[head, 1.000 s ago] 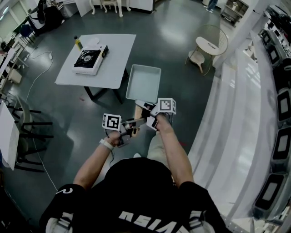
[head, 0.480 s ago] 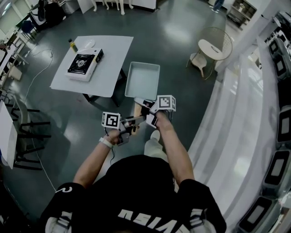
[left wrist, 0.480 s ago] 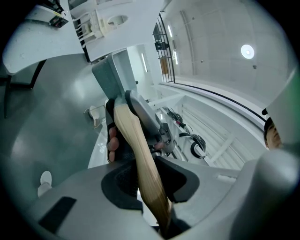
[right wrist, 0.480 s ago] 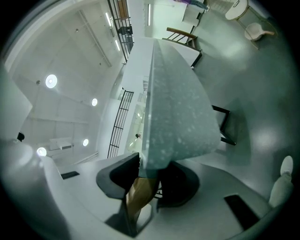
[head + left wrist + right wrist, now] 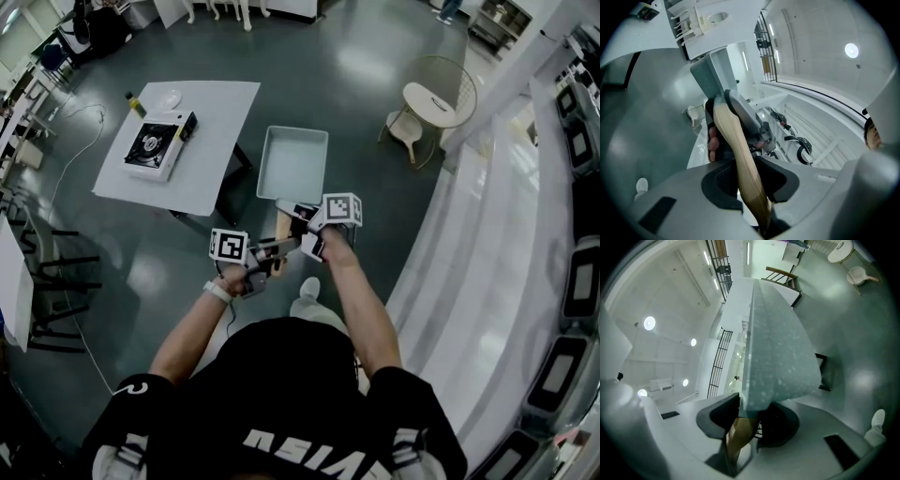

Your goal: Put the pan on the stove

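A square grey pan (image 5: 293, 164) with a wooden handle (image 5: 282, 229) hangs in the air in front of me, carried by both grippers. My left gripper (image 5: 269, 259) is shut on the handle's near end. In the left gripper view the handle (image 5: 740, 164) runs up between the pads of the left gripper (image 5: 750, 179) to the pan (image 5: 708, 74). My right gripper (image 5: 306, 226) is shut where the handle meets the pan. Its own view shows the pan's side (image 5: 777, 350) and the handle (image 5: 738, 436) in the right gripper (image 5: 747, 420). The stove (image 5: 155, 145) stands on a white table (image 5: 208, 141), far left of the pan.
A yellow bottle (image 5: 137, 103) and a white plate (image 5: 169, 97) sit behind the stove. A round chair (image 5: 427, 101) stands at the upper right. A long white counter (image 5: 487, 234) runs down the right side. Dark chairs (image 5: 47, 272) stand at the left. Grey floor lies below the pan.
The table with the stove has slid left in the head view. Both grippers and the pan keep the same place in the picture, with the grip unchanged.
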A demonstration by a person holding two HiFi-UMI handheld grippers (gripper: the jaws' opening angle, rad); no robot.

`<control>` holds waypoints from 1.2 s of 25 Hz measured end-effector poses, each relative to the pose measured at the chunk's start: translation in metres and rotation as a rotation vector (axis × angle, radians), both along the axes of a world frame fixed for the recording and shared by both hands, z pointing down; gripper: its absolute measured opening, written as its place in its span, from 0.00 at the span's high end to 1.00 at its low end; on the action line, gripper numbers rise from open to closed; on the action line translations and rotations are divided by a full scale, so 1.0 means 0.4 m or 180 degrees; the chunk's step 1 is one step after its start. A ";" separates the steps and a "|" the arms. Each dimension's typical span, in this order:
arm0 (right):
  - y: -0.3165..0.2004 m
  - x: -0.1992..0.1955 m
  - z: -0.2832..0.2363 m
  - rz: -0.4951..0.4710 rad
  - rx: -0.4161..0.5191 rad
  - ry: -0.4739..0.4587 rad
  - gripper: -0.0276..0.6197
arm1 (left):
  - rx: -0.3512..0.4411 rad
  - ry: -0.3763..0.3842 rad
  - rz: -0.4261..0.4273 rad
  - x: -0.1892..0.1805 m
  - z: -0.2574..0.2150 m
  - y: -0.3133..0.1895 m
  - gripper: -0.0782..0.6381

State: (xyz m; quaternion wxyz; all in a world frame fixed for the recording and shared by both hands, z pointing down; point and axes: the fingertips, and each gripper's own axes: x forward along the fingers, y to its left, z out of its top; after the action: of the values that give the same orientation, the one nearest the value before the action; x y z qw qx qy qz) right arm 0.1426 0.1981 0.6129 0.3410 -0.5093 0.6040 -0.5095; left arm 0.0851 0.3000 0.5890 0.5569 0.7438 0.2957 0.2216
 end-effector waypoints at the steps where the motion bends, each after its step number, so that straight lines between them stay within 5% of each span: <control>1: 0.004 0.018 -0.001 -0.0007 0.0022 -0.0008 0.79 | -0.0004 0.0002 0.0002 0.020 -0.001 0.006 0.78; 14: 0.037 0.212 -0.003 0.0010 0.0014 0.0068 0.79 | 0.0151 -0.0033 -0.0068 0.209 0.013 0.025 0.78; 17: 0.021 0.229 -0.004 -0.0044 0.0043 0.0087 0.79 | -0.0020 0.0032 -0.0091 0.229 -0.003 0.022 0.78; 20: -0.017 0.230 -0.011 -0.0110 0.0075 0.0044 0.79 | 0.0166 0.0041 -0.0158 0.239 0.008 -0.026 0.78; 24: -0.079 0.239 -0.007 -0.0197 0.0027 0.0060 0.79 | -0.0147 0.0091 -0.0258 0.253 -0.016 -0.067 0.78; 30: -0.229 0.260 -0.004 -0.0384 0.0024 0.0104 0.79 | -0.0014 0.0094 -0.0445 0.287 0.010 -0.223 0.78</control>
State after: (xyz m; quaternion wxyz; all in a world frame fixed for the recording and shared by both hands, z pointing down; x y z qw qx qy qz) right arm 0.2465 0.1065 0.6114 0.3017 -0.4789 0.6410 -0.5184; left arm 0.1997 0.2109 0.5929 0.5682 0.7646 0.2517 0.1706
